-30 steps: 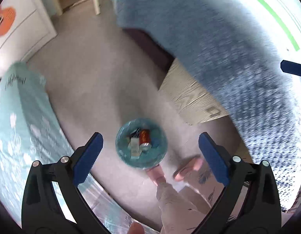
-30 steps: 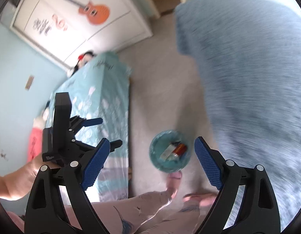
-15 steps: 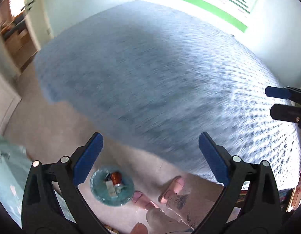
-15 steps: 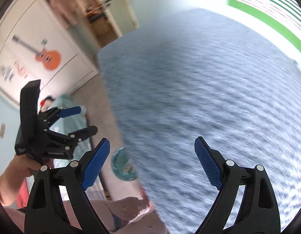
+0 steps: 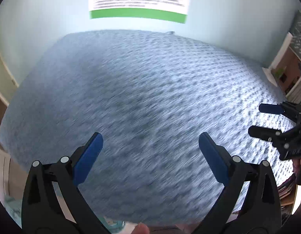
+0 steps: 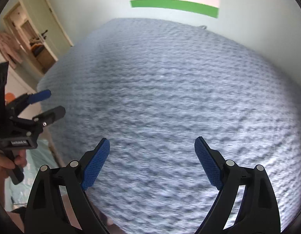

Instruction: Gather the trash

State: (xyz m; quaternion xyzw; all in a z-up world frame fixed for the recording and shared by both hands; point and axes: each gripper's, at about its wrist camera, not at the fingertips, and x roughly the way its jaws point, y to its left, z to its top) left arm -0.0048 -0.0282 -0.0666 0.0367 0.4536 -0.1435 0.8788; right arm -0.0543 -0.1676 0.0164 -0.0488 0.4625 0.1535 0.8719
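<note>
My left gripper (image 5: 150,142) is open and empty, held over a wide bed with a grey-blue textured cover (image 5: 142,89). My right gripper (image 6: 152,146) is also open and empty over the same bed (image 6: 169,89). The right gripper shows at the right edge of the left wrist view (image 5: 267,120), and the left gripper at the left edge of the right wrist view (image 6: 47,105). No trash and no trash bin show in either view now. The bed cover is blurred by motion.
A green-and-white striped poster (image 5: 138,2) hangs on the pale wall behind the bed. A cream door and open closet (image 6: 33,33) stand at the left. A shelf with books (image 5: 286,74) is at the right. A teal patterned bed edge (image 6: 33,167) lies low left.
Both grippers have swung up and away from the floor. The teal bin with the can has left both views, and the grey-blue bed now fills them. Both jaws stayed open.
</note>
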